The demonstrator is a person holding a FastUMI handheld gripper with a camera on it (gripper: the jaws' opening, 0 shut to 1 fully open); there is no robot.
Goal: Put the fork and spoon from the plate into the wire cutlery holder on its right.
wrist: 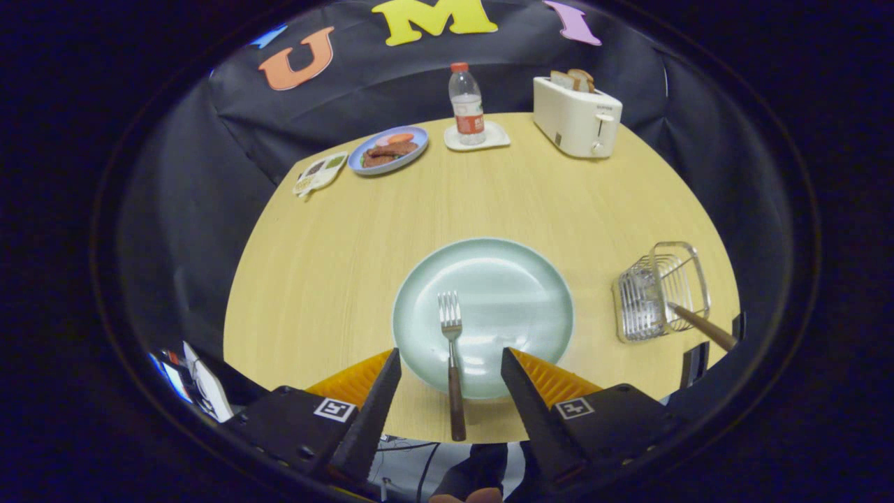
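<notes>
Tongs [451, 363] spread wide, gripping nothing, one finger at either side of the fork [452, 349]. Fork lying tines-forward on the pale green plate [517, 279], handle overhanging its near rim. Right of the plate on the table [335, 279], wire cutlery holder [660, 293] with a wooden handle [702, 326] sticking out.

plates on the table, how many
2. The pale green plate with the fork lies just ahead of the open fingers; the blue plate of food sits far beyond.
</notes>
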